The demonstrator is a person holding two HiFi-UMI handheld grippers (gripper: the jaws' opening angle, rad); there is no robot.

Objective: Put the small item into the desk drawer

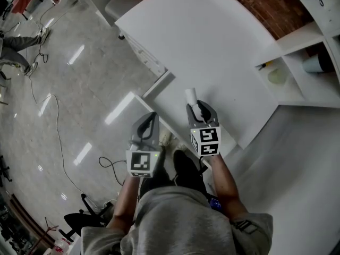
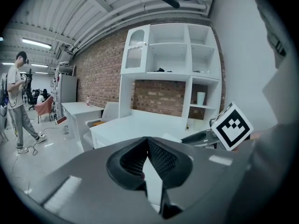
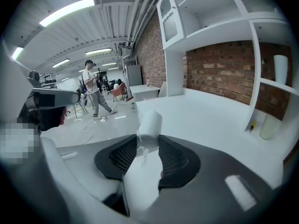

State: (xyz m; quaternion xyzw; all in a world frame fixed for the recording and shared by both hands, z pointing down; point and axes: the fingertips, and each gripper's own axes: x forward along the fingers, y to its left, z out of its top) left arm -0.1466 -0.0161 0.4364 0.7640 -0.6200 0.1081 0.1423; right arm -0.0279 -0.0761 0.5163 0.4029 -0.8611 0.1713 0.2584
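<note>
The white worktop (image 1: 212, 41) fills the upper middle of the head view, with a shelf unit (image 1: 300, 41) at the right edge. Below centre, the left claw (image 1: 150, 117) hangs over the floor just off the worktop's near edge; its jaws are pressed together at the tips with nothing between them (image 2: 148, 143). The right claw (image 1: 197, 109) is over the worktop's near edge, clamped on the small white roll (image 1: 190, 95), which sticks out beyond its tips (image 3: 150, 121).
</note>
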